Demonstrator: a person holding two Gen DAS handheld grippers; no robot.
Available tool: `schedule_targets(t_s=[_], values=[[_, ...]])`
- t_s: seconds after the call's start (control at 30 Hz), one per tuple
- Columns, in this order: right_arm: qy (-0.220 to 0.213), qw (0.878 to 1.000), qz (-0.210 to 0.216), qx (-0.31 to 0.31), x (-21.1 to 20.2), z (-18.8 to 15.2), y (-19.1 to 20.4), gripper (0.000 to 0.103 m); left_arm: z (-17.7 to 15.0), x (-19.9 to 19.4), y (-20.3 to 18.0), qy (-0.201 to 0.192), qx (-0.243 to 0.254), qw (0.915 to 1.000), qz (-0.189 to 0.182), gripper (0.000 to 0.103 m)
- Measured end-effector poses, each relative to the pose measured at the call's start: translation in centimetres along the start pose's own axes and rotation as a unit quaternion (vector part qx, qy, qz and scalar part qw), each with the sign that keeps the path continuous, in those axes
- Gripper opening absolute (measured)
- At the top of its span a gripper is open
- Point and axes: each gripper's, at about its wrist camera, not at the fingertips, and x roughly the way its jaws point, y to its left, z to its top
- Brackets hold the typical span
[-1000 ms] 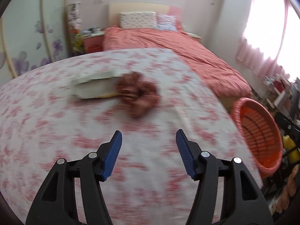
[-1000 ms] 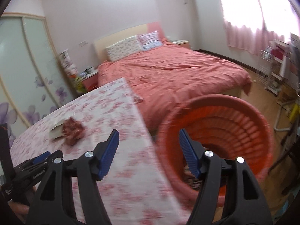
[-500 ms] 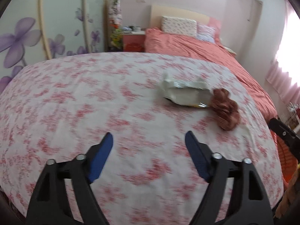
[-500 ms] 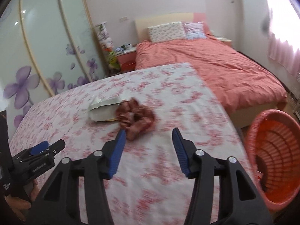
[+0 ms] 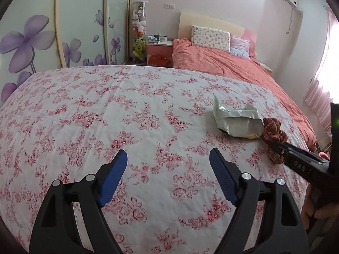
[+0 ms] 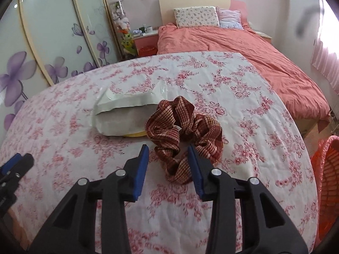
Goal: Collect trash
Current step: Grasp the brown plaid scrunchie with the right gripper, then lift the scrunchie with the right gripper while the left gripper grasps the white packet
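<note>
Pickup step: right gripper (image 6: 167, 160), jaws just closing, straddles the scrunchie (image 6: 184, 131) ungripped near the counter's (image 6: 63, 127) right edge; it must clamp and lift; left gripper (image 5: 168, 171) open, empty.

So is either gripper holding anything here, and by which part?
Nothing is held yet. The right gripper has been closing around the near edge of the brown scrunchie, pads not pressing. The left gripper is open over the floral cloth.

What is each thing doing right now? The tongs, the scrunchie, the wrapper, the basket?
Left tongs: open, empty, over bare cloth.
Right tongs: have just been closing, around the scrunchie's near edge, not yet pinching.
Scrunchie: lying crumpled on the flowery cloth, touching the wrapper.
Wrapper: crumpled, lying flat.
Basket: upright beside the table.
</note>
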Motion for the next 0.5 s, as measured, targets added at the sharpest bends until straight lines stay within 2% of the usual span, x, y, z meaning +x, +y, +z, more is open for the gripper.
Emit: schedule_targets(t_s=[0.23,0.33,0.43,0.5], values=[[0.013,0.999,-0.023,-0.034,1.1,-0.6,0.5,0.027,0.1,1.2,-0.1,0.026,-0.009,0.9993,-0.023,0.079],[0.011,0.999,-0.026,-0.044,1.4,-0.8,0.5,0.016,0.1,1.5,-0.7,0.031,-0.008,0.9992,-0.025,0.079],[0.007,1.000,-0.014,-0.026,0.8,-0.9,-0.3,0.008,0.2,2.0,-1.3,0.036,-0.007,0.9989,-0.030,0.079],[-0.007,1.000,-0.008,-0.011,-0.4,-0.9,-1.2,0.007,0.4,2.3,-1.7,0.037,-0.006,0.9987,-0.036,0.079]])
